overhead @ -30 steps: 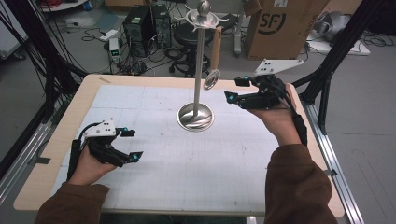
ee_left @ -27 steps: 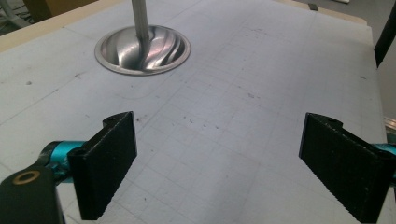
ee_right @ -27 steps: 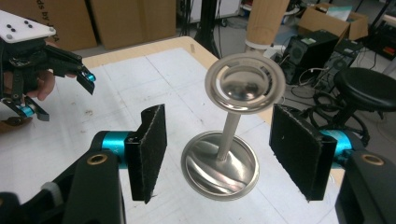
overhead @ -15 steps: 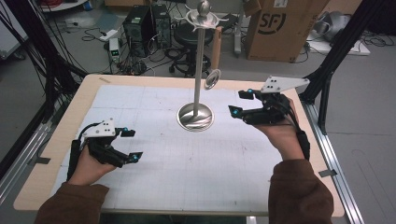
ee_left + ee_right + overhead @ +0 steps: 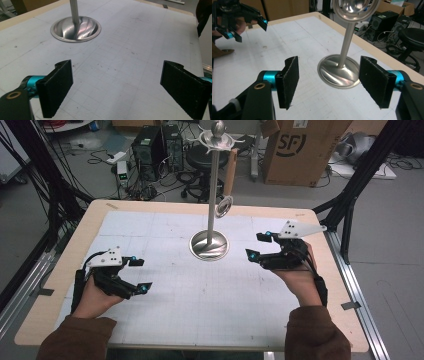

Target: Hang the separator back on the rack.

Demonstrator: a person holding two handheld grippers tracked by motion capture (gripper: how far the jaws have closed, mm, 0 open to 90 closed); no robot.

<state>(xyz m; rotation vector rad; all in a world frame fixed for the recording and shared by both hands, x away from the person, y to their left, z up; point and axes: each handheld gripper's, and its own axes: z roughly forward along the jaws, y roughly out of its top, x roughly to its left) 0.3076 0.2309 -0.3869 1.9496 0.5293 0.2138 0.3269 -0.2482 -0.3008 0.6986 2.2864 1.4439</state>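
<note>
A silver stand [image 5: 214,195] rises from a round base [image 5: 209,245] at the middle of the table. A shiny round piece [image 5: 224,207] hangs beside the pole on what looks like a tan strap [image 5: 231,166]. My right gripper [image 5: 256,245] hovers low, just right of the base, jaws open and just now widening, nothing between them. In the right gripper view, that gripper [image 5: 329,82] frames the base [image 5: 338,71], with the round piece [image 5: 354,7] above. My left gripper [image 5: 141,275] rests open at the front left; in the left gripper view, its jaws [image 5: 117,87] are empty, the base [image 5: 75,27] ahead.
A white gridded mat [image 5: 210,290] covers the wooden table [image 5: 325,225]. A cardboard box [image 5: 295,150], a stool and computer cases stand on the floor beyond the far edge. Black frame posts flank the table.
The right gripper has come down and back from beside the hanging round piece to a spot low beside the base. The left gripper has not moved.
</note>
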